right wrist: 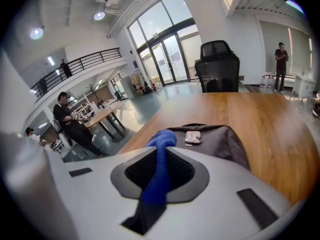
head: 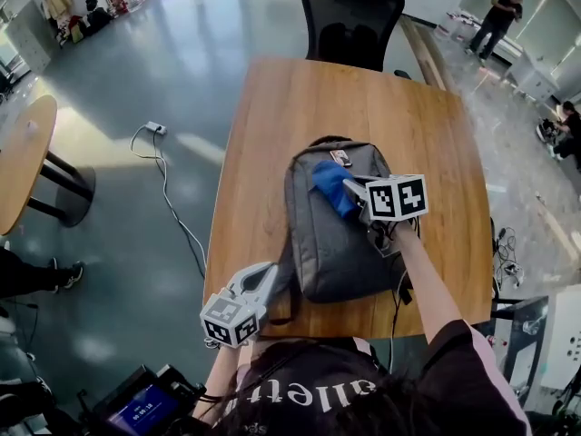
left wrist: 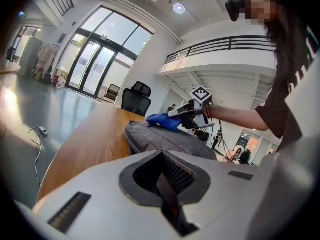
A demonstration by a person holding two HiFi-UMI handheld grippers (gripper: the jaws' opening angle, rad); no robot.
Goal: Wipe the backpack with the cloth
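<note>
A grey backpack (head: 340,243) lies flat on the wooden table (head: 427,125), its top end pointing away from me. My right gripper (head: 349,189) is shut on a blue cloth (head: 331,187), which rests on the upper left part of the backpack. In the right gripper view the cloth (right wrist: 160,159) runs between the jaws, with the backpack (right wrist: 220,139) beyond. My left gripper (head: 265,275) hangs at the table's near edge, beside the backpack's lower left corner, jaws together and nothing held. From the left gripper view I see the backpack (left wrist: 170,139) and the cloth (left wrist: 162,120).
A black office chair (head: 351,16) stands at the table's far end. A power strip and cable (head: 168,189) lie on the floor to the left, near a round table (head: 23,153). People (head: 497,16) stand at the far right.
</note>
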